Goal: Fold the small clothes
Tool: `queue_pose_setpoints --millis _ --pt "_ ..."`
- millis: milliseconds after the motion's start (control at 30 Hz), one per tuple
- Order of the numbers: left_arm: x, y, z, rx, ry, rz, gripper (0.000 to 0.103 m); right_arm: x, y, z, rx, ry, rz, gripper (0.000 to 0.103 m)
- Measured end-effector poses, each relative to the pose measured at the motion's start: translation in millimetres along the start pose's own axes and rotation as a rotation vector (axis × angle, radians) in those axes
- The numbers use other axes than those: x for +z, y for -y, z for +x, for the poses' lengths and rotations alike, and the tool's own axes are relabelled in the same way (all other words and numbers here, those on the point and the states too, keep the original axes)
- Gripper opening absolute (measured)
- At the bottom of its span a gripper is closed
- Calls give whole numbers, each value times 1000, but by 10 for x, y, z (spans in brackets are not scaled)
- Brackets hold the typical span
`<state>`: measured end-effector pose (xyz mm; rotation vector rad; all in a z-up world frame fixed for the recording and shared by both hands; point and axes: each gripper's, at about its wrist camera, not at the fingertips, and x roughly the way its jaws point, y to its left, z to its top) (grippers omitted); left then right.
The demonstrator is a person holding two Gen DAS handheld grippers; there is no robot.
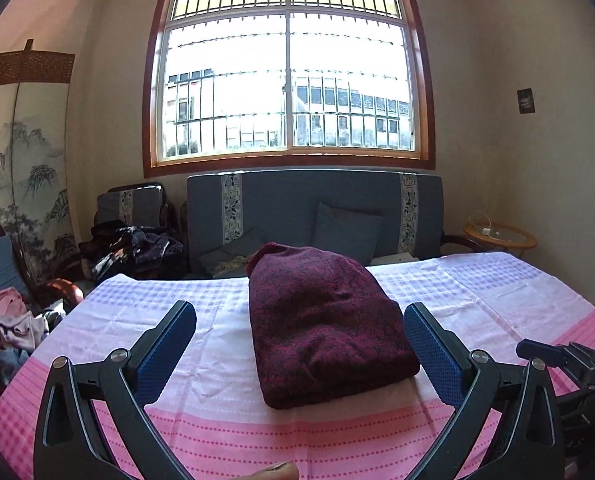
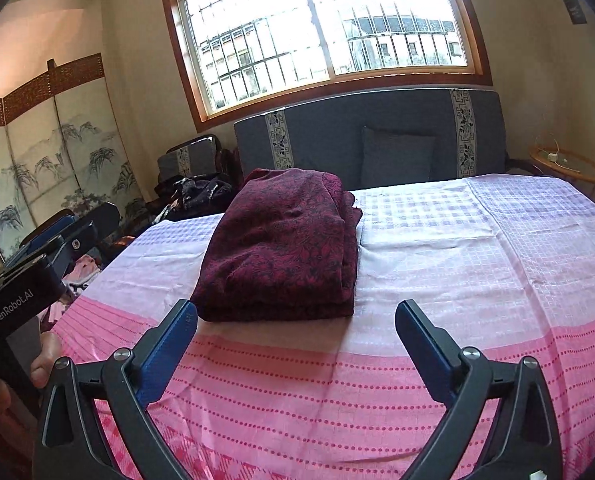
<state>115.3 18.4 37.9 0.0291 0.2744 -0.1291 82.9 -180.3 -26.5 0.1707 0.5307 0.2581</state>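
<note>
Your left gripper (image 1: 299, 350) and right gripper (image 2: 295, 346) both stand wide and empty; the folded maroon garment (image 1: 321, 328) lies just ahead on the pink cloth (image 1: 217, 432).

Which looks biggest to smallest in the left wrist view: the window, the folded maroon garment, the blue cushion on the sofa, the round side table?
1. window
2. folded maroon garment, though it lies far nearer the camera, so its true size against the others is unsure
3. blue cushion
4. round side table, close to the cushion in apparent size

Bright barred window (image 1: 287, 80) above grey sofa (image 1: 313, 208), painted folding screen (image 1: 21, 160) at left
</note>
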Motion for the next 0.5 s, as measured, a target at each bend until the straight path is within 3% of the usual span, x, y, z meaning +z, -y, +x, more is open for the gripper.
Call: queue_pose_setpoints --millis 200,500 --pt "-6 94 -134 -44 -27 17 103 -99 15 -121 -9 -16 -13 100" --pt "-50 190 -284 -16 -30 5 103 -198 3 -267 -52 -25 -39 100"
